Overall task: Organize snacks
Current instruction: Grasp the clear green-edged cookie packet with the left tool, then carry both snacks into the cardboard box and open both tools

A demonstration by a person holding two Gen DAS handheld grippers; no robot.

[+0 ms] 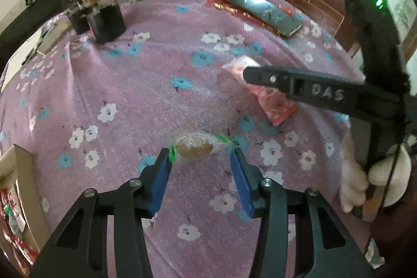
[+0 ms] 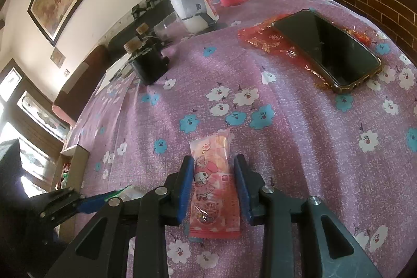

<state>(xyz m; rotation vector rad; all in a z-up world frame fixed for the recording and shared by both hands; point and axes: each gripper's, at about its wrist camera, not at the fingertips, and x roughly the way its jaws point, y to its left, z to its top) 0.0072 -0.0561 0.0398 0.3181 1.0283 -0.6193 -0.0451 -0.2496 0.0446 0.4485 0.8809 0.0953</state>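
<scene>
Snack packets lie one to each gripper on the purple flowered tablecloth (image 1: 135, 95). The left gripper (image 1: 200, 154) stands part-open over a clear-wrapped round cake (image 1: 194, 147), whose long axis, from one green-edged twisted end to the other, runs straight across the gap; the blue pads (image 1: 161, 171) reach only the wrapper's ends and do not visibly press on it. The right gripper (image 2: 214, 166) straddles a pink cartoon-printed sachet (image 2: 213, 184), which lies lengthwise along the fingers and points away from the camera, so the pads flank its two long edges. The pad on the view's left looks to be touching that edge, while a sliver of cloth shows at the other, so I read this one as not yet pinching. A cardboard box (image 1: 22, 173) with red packets inside stands at the table's edge on the left gripper's outer side, nearer the left hand than the right. Closing across the cake's length would likely catch loose wrapper, not the cake. A phone (image 2: 328, 48) resting on a red envelope (image 2: 263, 38) lies well beyond both.
</scene>
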